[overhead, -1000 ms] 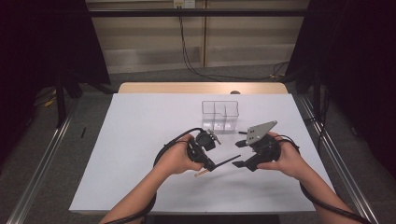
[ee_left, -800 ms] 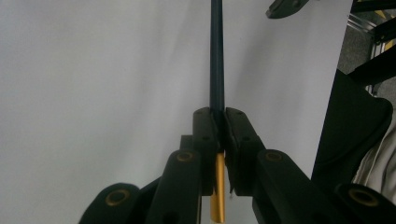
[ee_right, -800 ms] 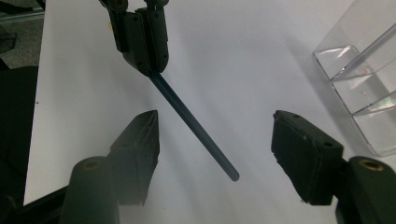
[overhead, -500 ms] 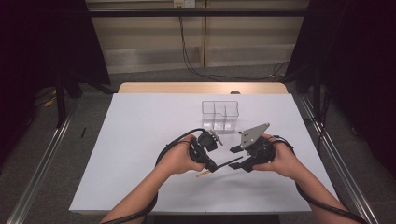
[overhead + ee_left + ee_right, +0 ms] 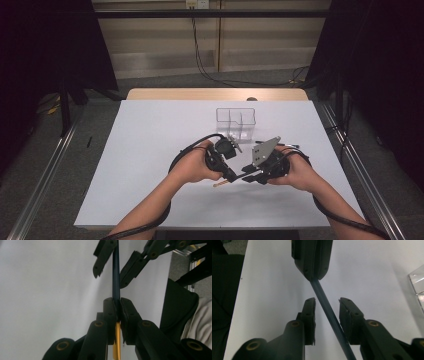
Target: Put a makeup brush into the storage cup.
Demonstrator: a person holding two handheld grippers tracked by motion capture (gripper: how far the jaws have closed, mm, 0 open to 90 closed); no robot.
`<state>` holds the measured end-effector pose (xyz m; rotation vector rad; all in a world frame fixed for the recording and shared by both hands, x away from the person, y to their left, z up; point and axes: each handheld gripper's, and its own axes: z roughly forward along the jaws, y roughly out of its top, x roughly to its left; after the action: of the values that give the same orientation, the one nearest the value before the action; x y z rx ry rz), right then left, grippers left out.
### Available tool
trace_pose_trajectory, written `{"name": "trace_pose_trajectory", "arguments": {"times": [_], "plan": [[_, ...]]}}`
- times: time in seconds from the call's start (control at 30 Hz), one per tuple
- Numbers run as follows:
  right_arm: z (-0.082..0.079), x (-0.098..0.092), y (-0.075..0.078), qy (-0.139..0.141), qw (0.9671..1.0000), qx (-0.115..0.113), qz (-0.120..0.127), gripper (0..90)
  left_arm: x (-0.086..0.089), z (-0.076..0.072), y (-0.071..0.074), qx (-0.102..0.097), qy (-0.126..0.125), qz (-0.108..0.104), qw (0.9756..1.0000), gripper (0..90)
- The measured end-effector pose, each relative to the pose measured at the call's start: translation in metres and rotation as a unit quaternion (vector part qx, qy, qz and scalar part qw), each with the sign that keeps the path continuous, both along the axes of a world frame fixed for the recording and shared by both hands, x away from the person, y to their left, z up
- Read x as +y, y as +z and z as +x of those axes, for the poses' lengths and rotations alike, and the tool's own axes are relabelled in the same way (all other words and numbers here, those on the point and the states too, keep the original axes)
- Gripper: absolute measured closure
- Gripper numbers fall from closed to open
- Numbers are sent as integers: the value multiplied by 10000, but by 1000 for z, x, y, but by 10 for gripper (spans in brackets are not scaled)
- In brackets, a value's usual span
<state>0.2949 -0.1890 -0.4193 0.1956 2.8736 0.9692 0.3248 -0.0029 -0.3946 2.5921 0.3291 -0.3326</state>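
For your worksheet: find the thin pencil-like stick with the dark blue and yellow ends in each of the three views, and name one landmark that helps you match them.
High view: the stick lies low centre, between the two hands.
Left gripper view: it runs up the middle, clamped in the left tongs.
Right gripper view: it slants between the right tongs, which have just been closing.
Shared landmark: the white table.

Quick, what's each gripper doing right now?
Left gripper: shut on the pen.
Right gripper: open, jaws have just been closing around the pen, pads not touching it.

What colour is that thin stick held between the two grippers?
The stick is dark blue at one end, yellow at the other; the left gripper view shows it best.
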Motion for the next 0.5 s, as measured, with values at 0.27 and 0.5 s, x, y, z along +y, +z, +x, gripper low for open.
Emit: {"name": "trace_pose_trajectory", "arguments": {"times": [0.27,0.5], "plan": [[-2,-1,-1,150,9998,-92,-137,780,-1,2,2,100,-24,-72,9999,837],[-3,-3,-3,246,9995,-98,-170,822,-1,4,3,38,-96,-168,9998,833]]}}
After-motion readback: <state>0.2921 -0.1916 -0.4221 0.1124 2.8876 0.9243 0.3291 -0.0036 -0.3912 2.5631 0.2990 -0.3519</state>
